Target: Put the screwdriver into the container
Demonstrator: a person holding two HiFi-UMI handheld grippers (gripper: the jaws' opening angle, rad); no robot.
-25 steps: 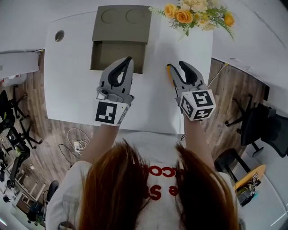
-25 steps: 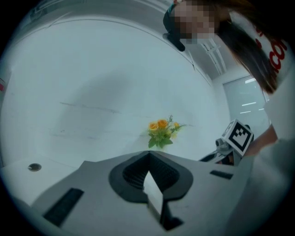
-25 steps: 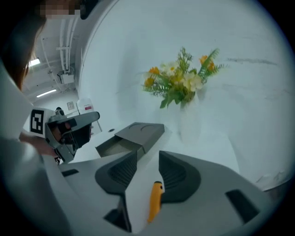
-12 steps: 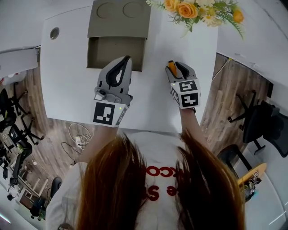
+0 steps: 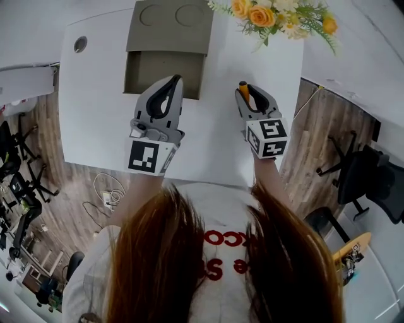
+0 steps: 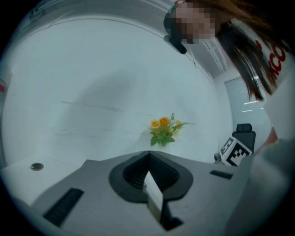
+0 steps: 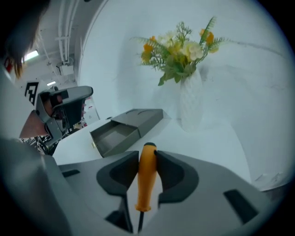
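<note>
The right gripper (image 7: 147,156), jaws just closing onto the screwdriver (image 7: 146,179) right of the container (image 5: 163,69), should firm its hold before lifting leftward over the opening, while the left gripper (image 5: 172,83) stays clear, jaws together and empty.

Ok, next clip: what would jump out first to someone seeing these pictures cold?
The orange screwdriver in the right gripper, over the right half of the white table. The jaws have just been closing and look pressed on its handle. Beyond the shut, empty left gripper sits the open grey container, with yellow and orange flowers at the far right corner.
</note>
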